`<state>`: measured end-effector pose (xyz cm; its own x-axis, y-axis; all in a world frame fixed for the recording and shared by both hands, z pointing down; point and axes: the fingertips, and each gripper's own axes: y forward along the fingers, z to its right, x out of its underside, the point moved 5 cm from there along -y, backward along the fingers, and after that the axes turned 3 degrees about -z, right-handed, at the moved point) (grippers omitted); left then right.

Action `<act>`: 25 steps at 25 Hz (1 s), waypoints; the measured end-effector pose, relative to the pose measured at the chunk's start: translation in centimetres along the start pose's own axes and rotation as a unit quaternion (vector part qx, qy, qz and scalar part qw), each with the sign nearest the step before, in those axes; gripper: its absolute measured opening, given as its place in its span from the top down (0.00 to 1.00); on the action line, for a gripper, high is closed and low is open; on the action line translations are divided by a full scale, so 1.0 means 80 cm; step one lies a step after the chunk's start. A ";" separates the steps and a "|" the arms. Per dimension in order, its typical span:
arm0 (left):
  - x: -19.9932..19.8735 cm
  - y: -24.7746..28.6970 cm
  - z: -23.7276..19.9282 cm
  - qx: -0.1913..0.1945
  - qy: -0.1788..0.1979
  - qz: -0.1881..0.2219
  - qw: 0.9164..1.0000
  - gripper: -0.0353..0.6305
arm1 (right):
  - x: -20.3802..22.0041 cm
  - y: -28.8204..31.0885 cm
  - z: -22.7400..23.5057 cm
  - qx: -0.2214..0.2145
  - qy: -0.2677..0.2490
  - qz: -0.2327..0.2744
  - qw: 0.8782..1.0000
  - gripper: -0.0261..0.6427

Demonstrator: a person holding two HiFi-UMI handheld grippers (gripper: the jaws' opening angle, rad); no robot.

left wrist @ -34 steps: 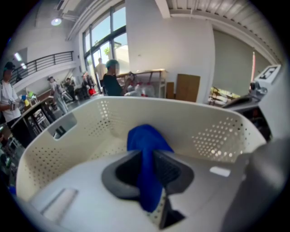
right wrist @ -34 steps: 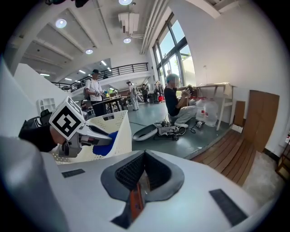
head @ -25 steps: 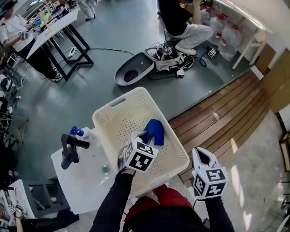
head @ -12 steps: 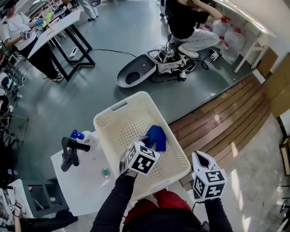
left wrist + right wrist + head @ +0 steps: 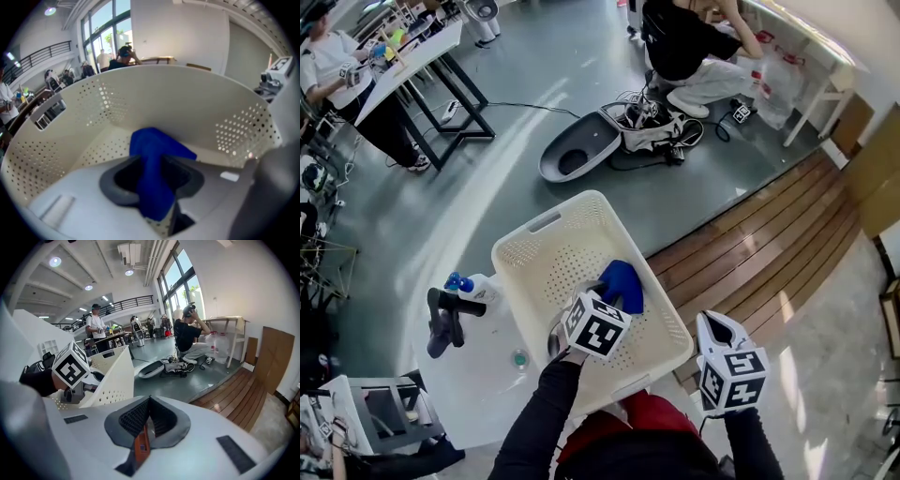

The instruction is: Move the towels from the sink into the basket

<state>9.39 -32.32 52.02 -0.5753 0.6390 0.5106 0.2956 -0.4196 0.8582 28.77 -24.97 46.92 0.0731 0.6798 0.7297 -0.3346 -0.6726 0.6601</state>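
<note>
A white perforated basket point(image 5: 534, 230) stands beside the white sink point(image 5: 478, 380). A blue towel point(image 5: 623, 284) lies inside it toward the right wall. My left gripper point(image 5: 596, 289) reaches into the basket right at the towel. In the left gripper view the towel point(image 5: 154, 150) hangs down between the jaws of that gripper point(image 5: 152, 180), which are opening and no longer clamp it. My right gripper point(image 5: 719, 330) hovers outside the basket's right corner, above the floor. Its jaws point(image 5: 149, 420) are shut with nothing between them.
A black faucet point(image 5: 448, 314) and a blue-capped bottle point(image 5: 457, 282) stand at the sink's back left. Beyond the basket, an open case point(image 5: 581, 150) and bags lie on the grey floor by a crouching person point(image 5: 694, 47). Wooden boards point(image 5: 750, 253) run to the right.
The left gripper and the blue towel stay at nearly the same spot inside the basket. The right gripper has not moved.
</note>
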 end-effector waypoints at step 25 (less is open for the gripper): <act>-0.046 -0.083 0.010 -0.066 0.007 0.133 0.989 0.73 | -0.003 -0.042 -0.014 0.003 -0.008 0.036 0.999 0.95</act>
<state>10.17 -31.38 44.51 -0.5016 0.4862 0.7156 0.3355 -0.6531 0.6789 28.80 -22.51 44.34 0.0633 0.6244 0.7785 -0.3341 -0.7218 0.6061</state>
